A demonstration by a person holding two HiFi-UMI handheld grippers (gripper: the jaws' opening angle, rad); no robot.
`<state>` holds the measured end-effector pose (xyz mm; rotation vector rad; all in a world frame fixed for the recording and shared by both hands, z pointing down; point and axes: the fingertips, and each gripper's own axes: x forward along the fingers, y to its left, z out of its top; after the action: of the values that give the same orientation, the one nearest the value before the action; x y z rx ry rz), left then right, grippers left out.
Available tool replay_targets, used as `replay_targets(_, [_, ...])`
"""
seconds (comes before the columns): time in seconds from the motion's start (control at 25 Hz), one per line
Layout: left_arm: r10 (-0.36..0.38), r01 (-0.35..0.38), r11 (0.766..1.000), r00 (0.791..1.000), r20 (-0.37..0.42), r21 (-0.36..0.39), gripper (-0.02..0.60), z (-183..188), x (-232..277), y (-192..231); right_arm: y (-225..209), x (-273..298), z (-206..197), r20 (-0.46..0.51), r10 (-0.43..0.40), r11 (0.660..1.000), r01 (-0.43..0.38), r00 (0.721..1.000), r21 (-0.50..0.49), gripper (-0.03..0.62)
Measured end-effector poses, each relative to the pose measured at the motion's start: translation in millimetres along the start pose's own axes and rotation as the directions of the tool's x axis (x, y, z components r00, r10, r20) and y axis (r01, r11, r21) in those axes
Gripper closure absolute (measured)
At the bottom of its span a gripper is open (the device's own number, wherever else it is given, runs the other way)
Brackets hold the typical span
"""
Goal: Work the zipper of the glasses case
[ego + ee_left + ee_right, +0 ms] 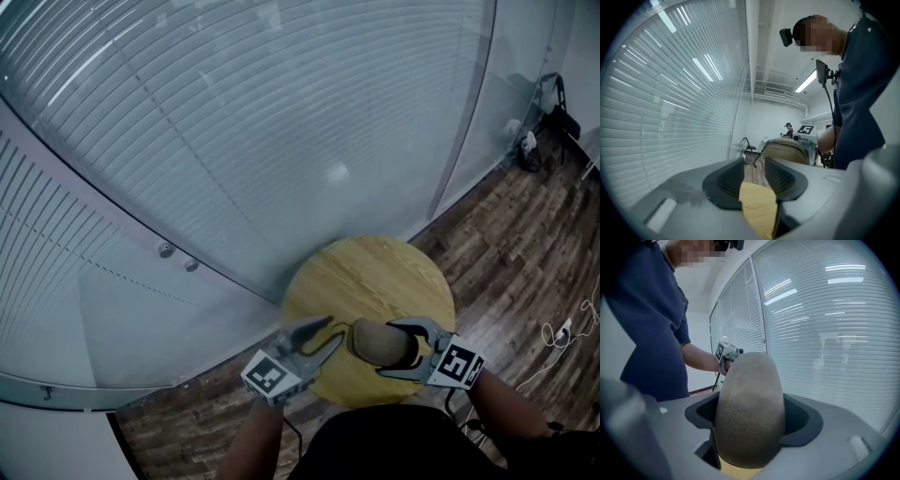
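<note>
A tan glasses case [375, 339] is held just over the near part of the round wooden table [366, 272]. My right gripper [386, 349] is shut on the case, with one jaw on each side of its body. In the right gripper view the case [750, 408] fills the gap between the pads. My left gripper [330, 335] is open just off the case's left end, with nothing between its pads. In the left gripper view the case [785, 150] lies ahead of the open jaws, and a thin dark strap [758, 157] hangs from its end.
A glass wall with blinds [234, 141] curves behind the table. Wood floor [525, 244] lies to the right, with a cable and plug [561, 330] on it. A folding chair [553, 103] stands far right. Another person [788, 129] stands far off.
</note>
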<state>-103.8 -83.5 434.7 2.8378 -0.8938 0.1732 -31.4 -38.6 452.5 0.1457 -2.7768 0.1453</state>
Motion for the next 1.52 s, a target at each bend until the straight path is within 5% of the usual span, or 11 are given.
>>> replay_targets(0.12, [-0.004, 0.004, 1.000, 1.000, 0.006, -0.016, 0.453, 5.1, 3.0, -6.1, 4.4, -2.5, 0.9, 0.019, -0.001, 1.000, 0.001, 1.000, -0.012, 0.203])
replay_targets(0.28, [-0.023, 0.023, 0.999, 1.000, 0.006, -0.023, 0.558, 4.3, 1.4, -12.7, 8.0, -5.5, 0.7, -0.008, -0.005, 1.000, 0.005, 1.000, -0.013, 0.201])
replay_targets(0.6, [-0.030, 0.033, 0.998, 0.998, 0.055, -0.052, 0.569, 17.0, -12.7, -16.1, 7.7, -7.2, -1.0, 0.015, -0.042, 0.999, 0.042, 0.999, -0.004, 0.203])
replay_targets(0.8, [-0.055, 0.058, 0.998, 0.996, 0.073, -0.039, 0.571, 33.8, -14.0, -20.9, 1.1, -10.0, -11.3, -0.066, -0.077, 0.997, 0.078, 0.995, 0.019, 0.203])
replay_targets(1.2, [-0.082, 0.082, 0.997, 0.996, 0.023, -0.004, 0.572, 40.4, -2.9, -41.2, -12.6, 0.4, -23.8, -0.102, -0.161, 0.986, 0.165, 0.982, 0.030, 0.204])
replay_targets(1.52, [-0.054, 0.057, 0.994, 0.998, -0.034, 0.096, 0.574, 41.2, 2.4, -38.8, -22.7, 8.3, -27.2, -0.089, -0.181, 0.972, 0.192, 0.979, 0.137, 0.207])
